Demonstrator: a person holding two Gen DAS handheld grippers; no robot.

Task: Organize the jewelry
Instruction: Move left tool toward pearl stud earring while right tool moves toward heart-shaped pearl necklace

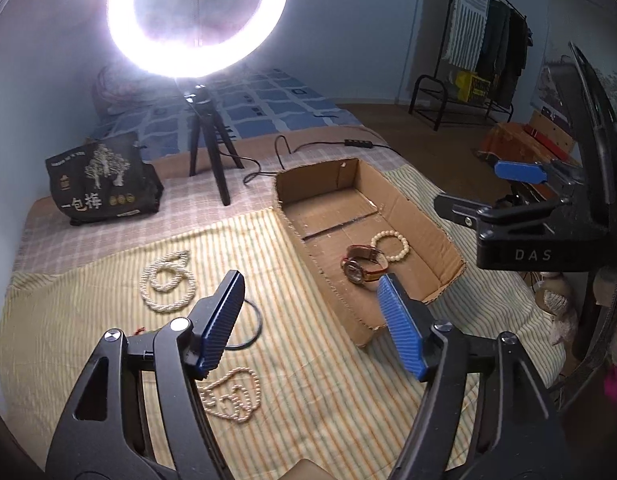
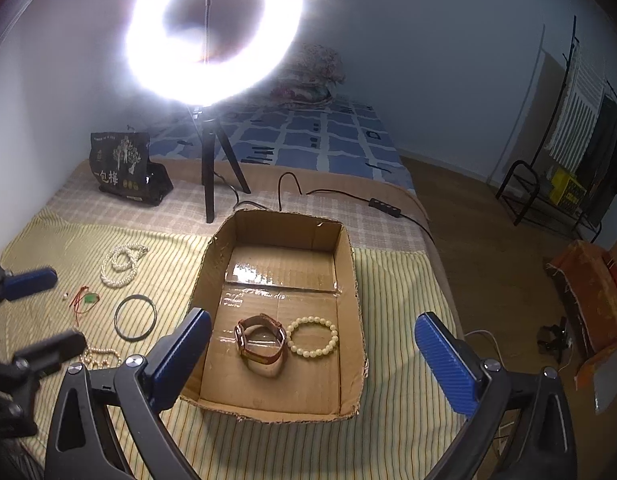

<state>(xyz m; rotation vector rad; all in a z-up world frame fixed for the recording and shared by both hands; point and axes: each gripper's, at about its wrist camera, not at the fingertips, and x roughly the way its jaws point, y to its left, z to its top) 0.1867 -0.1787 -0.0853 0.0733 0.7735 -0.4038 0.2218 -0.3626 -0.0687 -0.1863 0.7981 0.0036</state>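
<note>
Both tongs gaped wide and empty: right tongs [image 2: 312,354] framed the watch [image 2: 261,343], left tongs [image 1: 312,320] right of the pearls [image 1: 168,286].

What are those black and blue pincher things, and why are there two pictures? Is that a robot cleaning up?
No robot: a person holds two pinchers, each carrying a camera. One picture looks along the left gripper, the other along the right gripper. Both are open and hold nothing. On the striped cloth sits a cardboard box with a watch and a bead bracelet inside. Outside lie a coiled pearl necklace, a dark bangle, another pearl strand and a red string. The ring light shines on everything.
</note>
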